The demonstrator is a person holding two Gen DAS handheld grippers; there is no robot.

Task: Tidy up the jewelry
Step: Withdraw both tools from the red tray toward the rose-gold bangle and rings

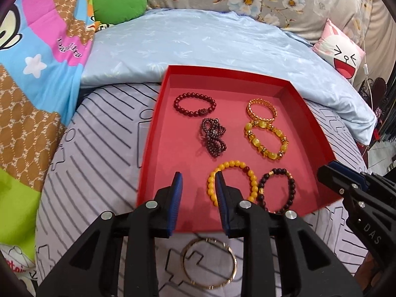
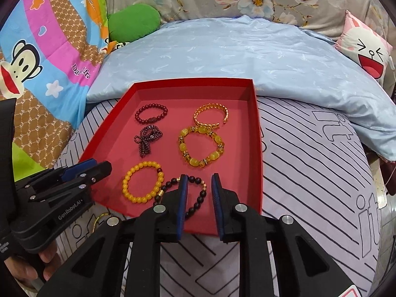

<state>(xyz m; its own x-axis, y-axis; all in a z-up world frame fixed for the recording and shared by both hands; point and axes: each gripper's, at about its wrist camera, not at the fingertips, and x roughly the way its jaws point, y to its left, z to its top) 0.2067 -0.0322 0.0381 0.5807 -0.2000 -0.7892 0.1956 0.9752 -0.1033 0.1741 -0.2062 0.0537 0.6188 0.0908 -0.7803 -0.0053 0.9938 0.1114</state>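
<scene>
I am looking at a bed [image 1: 104, 133] with a striped grey sheet; a pale blue quilt [image 1: 210, 44] lies folded across its far part, with a cartoon blanket [image 1: 37, 74] to the left and a laughing-face cushion [image 1: 342, 54] at the far right. On the sheet sits a shallow red tray [image 1: 170, 153], its far edge against the quilt.

Six bracelets lie in the tray in two columns. On the left, far to near: a dark red bead bracelet [image 1: 194, 104], a twisted purple bead strand [image 1: 214, 137] and a yellow bead bracelet [image 1: 232, 182]. On the right: a gold chain bangle [image 1: 261, 111] touching a chunky yellow stone bracelet [image 1: 266, 139], then a dark bead bracelet [image 1: 277, 189] just beside the yellow bead one.

My left gripper [image 1: 198, 180] hovers over the tray's near edge with its fingers apart and nothing between them; its right finger overlaps the yellow bead bracelet in view. My right gripper [image 2: 199, 182] is over the near right corner, fingers also spread and empty, above the dark bead bracelet.

A thin gold bangle [image 1: 209, 263] lies outside the tray on the sheet, just beside its near edge, below my left gripper.
</scene>
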